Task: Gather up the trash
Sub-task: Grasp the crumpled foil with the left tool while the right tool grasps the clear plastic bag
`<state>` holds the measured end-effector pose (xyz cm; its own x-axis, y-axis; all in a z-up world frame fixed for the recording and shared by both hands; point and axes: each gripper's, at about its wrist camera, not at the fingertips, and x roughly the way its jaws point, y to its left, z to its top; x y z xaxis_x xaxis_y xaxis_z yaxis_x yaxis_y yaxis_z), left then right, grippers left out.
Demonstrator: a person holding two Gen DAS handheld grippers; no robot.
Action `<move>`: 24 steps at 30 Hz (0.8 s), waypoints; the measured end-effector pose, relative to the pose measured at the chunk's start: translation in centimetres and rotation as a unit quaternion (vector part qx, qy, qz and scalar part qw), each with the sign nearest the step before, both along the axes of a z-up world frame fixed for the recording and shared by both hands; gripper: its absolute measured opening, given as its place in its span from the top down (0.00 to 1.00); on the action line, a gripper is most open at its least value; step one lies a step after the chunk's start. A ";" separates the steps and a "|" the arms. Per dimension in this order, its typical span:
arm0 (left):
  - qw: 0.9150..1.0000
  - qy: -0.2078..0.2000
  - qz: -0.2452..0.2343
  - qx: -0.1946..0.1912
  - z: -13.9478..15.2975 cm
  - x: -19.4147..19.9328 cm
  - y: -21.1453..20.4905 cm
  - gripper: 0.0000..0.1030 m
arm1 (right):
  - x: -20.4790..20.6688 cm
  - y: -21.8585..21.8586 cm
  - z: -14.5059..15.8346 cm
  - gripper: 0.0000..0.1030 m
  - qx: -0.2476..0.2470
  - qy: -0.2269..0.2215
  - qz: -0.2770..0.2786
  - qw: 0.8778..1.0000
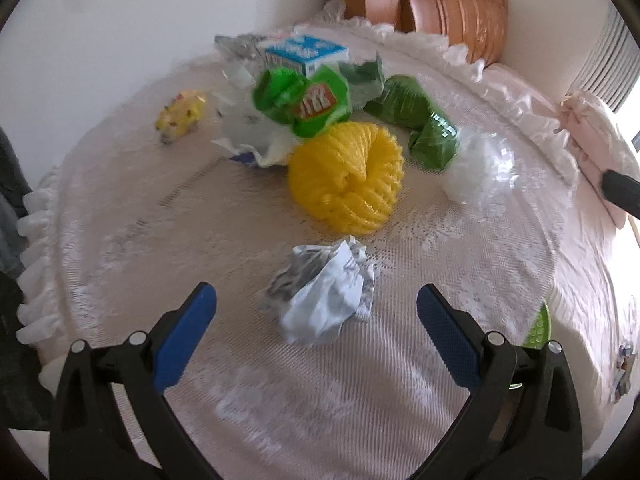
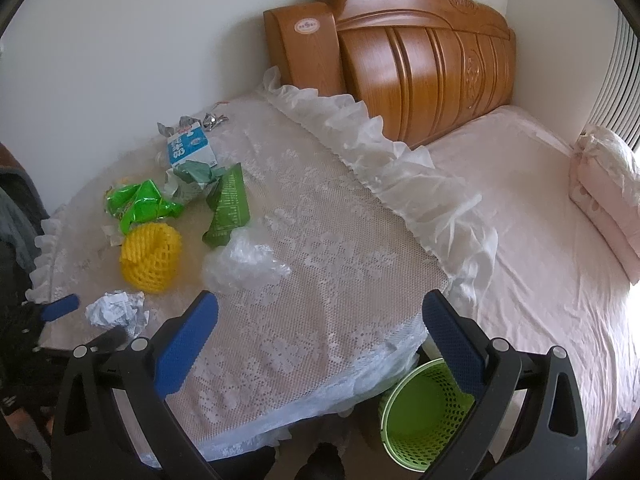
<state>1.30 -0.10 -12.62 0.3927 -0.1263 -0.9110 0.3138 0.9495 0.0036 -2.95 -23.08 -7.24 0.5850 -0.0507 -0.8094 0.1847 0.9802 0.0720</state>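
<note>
A crumpled paper ball (image 1: 324, 292) lies on the lace-covered table just ahead of my open left gripper (image 1: 316, 312), between its blue fingers; it also shows in the right wrist view (image 2: 116, 310). Behind it lie a yellow foam net (image 1: 346, 178), green wrappers (image 1: 304, 102), a clear plastic wad (image 1: 478, 170), a blue-white carton (image 1: 306, 54) and a small yellow wrapper (image 1: 182, 114). My right gripper (image 2: 320, 328) is open and empty above the table's near edge. A green mesh bin (image 2: 424, 420) stands on the floor below the table.
A lace tablecloth (image 2: 320, 240) with a frilled edge covers the table. A pink bed (image 2: 540, 220) with a wooden headboard (image 2: 420, 64) is to the right. A white wall is behind. Dark clothing hangs at the left edge.
</note>
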 end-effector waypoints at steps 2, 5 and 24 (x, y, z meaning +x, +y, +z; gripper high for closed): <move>1.000 0.011 -0.001 0.011 -1.1 0.5 -0.7 0.21 | 0.2 0.1 -0.2 0.02 -0.002 0.001 -0.003 1.000; 1.000 0.017 -0.001 0.025 -2.1 0.7 -1.2 0.37 | 0.7 0.5 -0.6 0.02 -0.006 0.001 0.000 1.000; 1.000 -0.026 -0.003 -0.017 1.8 -2.0 3.0 0.49 | 8.7 5.4 -8.1 0.19 0.001 0.057 0.050 0.997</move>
